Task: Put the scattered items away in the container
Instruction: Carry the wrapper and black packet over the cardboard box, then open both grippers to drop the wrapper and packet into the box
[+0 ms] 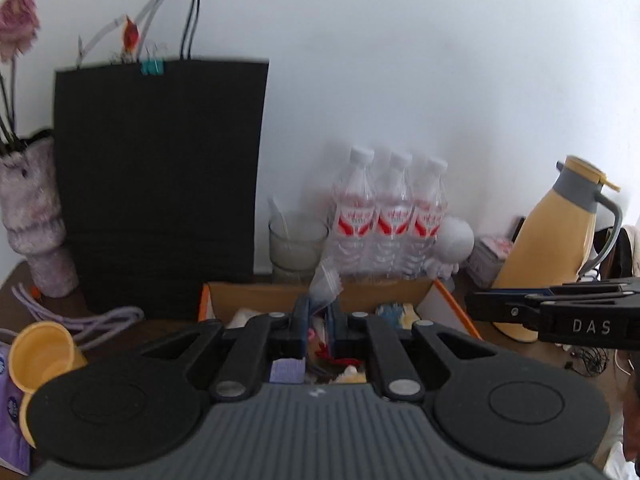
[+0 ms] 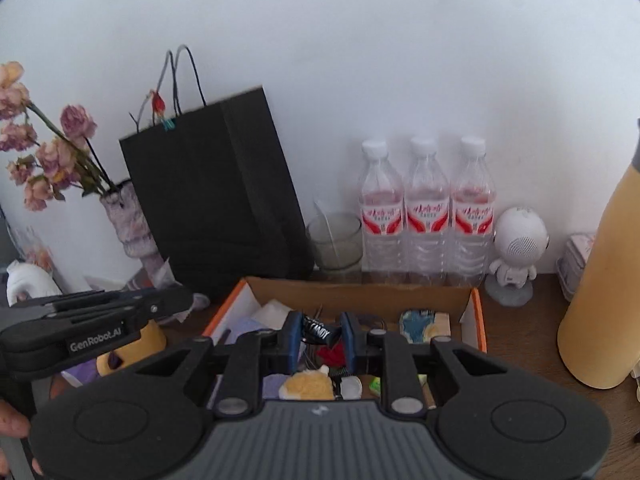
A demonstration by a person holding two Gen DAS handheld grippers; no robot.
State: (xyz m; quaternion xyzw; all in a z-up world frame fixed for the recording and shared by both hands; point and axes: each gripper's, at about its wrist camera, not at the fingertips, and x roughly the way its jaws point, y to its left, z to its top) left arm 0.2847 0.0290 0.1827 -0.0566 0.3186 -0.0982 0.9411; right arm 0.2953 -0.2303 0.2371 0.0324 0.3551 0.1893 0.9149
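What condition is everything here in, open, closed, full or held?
left gripper: shut on clear plastic bag
right gripper: shut on black candy packet
cardboard box: open, holding items
water bottles: capped, upright
black paper bag: upright
yellow jug: lid closed

bottles (image 2: 426, 208) behind box (image 2: 360, 294), bag (image 2: 212, 192) left

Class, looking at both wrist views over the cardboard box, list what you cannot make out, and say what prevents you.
- Near part of the cardboard box: hidden by each hand-held gripper's body in both views.
- Bottle labels: blurred in the left wrist view.
- Yellow jug: top cut off by the right wrist view's edge.
- Clear plastic bag in the left hand-held gripper: contents too blurred.
- Black packet in the right hand-held gripper: print partly hidden.
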